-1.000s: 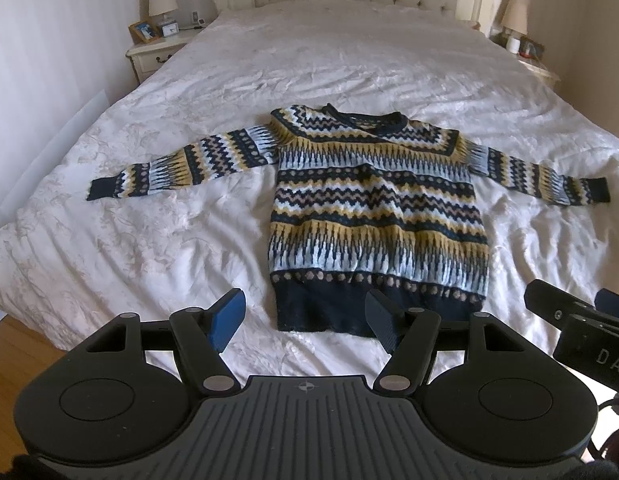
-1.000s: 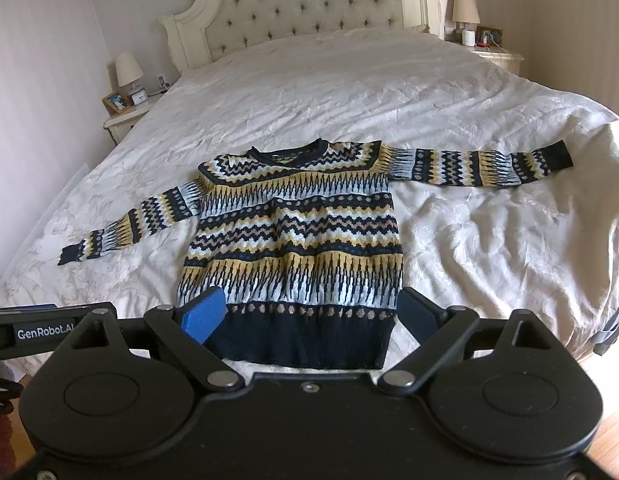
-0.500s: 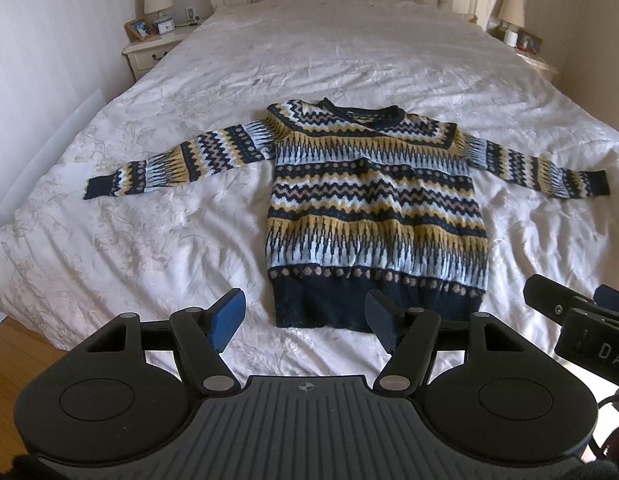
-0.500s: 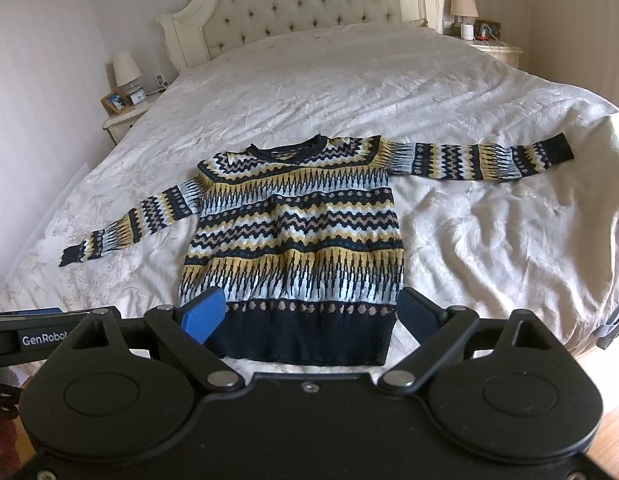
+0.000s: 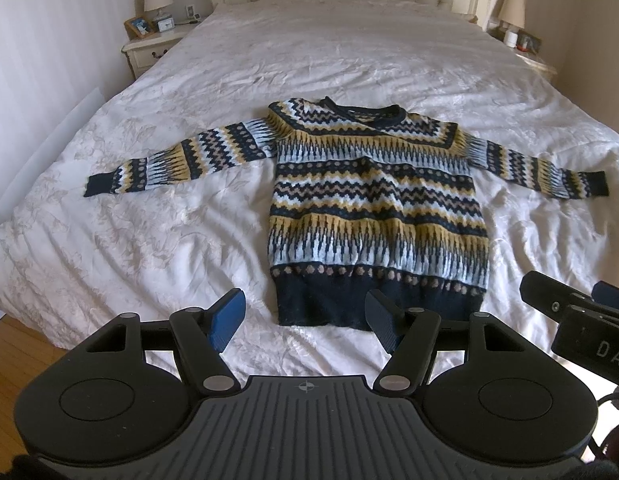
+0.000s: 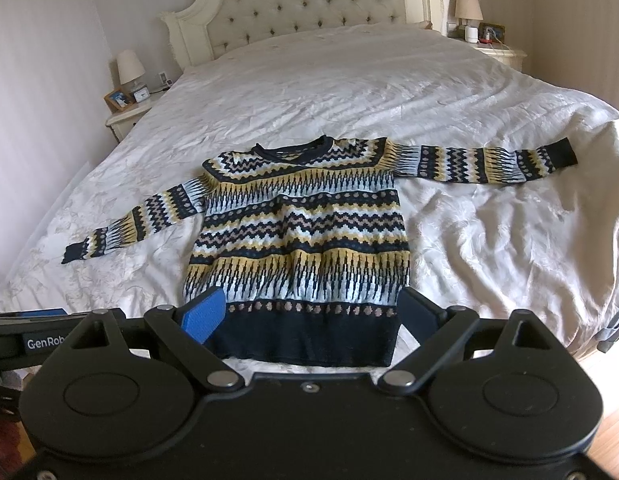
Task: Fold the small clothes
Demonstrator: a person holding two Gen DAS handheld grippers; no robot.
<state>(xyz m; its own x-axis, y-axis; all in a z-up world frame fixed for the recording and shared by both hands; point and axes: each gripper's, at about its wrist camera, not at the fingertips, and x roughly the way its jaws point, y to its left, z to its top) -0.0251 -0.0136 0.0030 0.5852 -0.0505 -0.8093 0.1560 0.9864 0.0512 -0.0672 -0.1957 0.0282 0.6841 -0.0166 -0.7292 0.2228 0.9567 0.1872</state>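
Both the left hand-held gripper (image 5: 307, 316) and the right hand-held gripper (image 6: 309, 314) hover wide and empty above the hem of the navy, yellow and pale-blue patterned knit sweater (image 5: 377, 204), spread flat on the white bed (image 5: 149, 240). Pinching bedcover along with knit would likely drag the fold askew.

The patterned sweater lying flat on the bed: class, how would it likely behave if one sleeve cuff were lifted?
The sweater is knitted and already rumples across its body, so it would probably droop rather than hold shape. The lifted sleeve would likely hang limp and drag. On the soft, wrinkled bedspread it should bunch rather than slide.
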